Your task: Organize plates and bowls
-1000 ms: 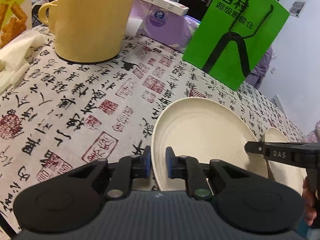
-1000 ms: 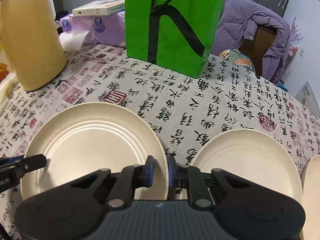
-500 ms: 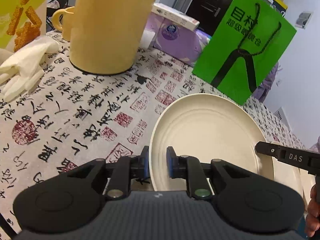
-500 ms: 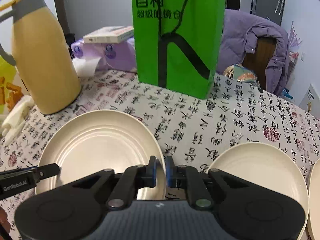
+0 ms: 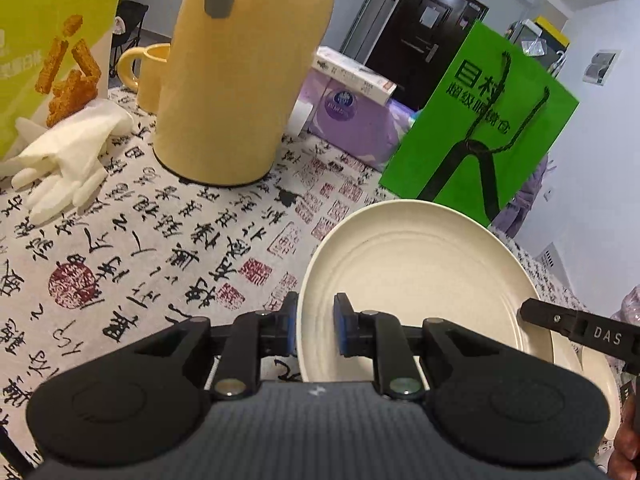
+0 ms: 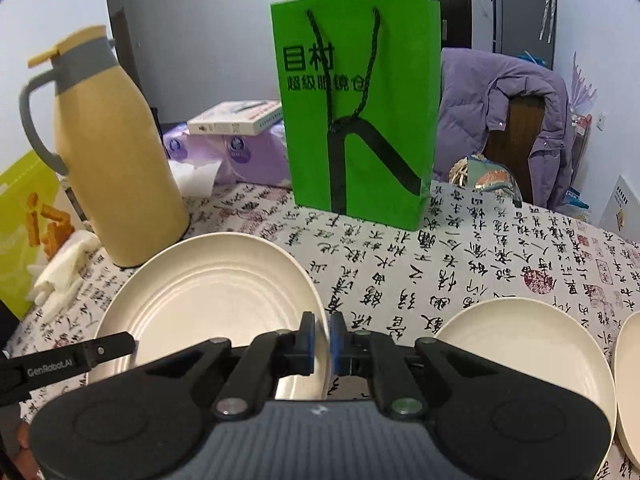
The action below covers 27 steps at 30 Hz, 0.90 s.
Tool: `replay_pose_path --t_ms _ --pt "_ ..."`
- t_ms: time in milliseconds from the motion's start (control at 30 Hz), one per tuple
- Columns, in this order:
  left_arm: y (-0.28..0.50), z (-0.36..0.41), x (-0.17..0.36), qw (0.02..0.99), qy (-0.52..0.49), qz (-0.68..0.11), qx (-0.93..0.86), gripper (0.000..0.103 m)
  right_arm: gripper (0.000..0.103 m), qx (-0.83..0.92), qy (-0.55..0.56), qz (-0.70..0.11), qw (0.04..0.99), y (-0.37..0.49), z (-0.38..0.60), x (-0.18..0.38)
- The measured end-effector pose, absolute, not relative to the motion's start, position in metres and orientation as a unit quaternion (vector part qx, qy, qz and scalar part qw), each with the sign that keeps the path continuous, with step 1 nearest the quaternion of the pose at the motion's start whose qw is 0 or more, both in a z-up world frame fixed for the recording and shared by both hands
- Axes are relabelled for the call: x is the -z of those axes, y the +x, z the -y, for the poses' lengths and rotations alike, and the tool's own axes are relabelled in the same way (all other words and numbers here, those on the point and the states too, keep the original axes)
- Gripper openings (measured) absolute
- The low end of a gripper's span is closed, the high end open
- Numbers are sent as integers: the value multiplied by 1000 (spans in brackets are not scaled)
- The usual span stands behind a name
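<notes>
Lifted clear of the calligraphy-print tablecloth (image 5: 168, 240) and tilted: one cream plate (image 5: 416, 272), pinched on two opposite sides of its rim. At the plate's 9 o'clock edge, left gripper (image 5: 316, 326), fingers clamped on the rim, one blue pad under it and one on top. At the 3 o'clock edge, right gripper (image 6: 322, 344), fingers nearly pressed together with only the thin rim between the pads. Seen from the right wrist camera, the same plate (image 6: 208, 296) hanging at 9 o'clock of that gripper, above the cloth. Lying flat on the cloth at 3 o'clock of the lifted plate: second plate (image 6: 520, 344), and just beside it, cut off at the frame edge, third plate (image 6: 630, 380). Standing at 12 o'clock behind the dishes: green paper bag (image 6: 356, 120). At 10 o'clock: yellow jug (image 6: 108, 160), with a white glove (image 5: 68, 160) lying near its base and a yellow mug (image 5: 148, 76) behind it.
</notes>
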State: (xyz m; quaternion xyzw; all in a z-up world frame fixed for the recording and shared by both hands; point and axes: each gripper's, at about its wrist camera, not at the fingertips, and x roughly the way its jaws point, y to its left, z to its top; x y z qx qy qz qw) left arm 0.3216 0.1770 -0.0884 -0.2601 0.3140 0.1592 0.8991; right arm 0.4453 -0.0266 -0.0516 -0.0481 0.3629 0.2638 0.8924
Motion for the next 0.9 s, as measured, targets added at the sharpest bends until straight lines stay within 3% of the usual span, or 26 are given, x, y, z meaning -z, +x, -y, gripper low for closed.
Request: replay_pose_path --t_ms 900 --pt "284 -150 35 935 -232 -240 -119 17 8 -234 -1 -271 934 345 80 -6"
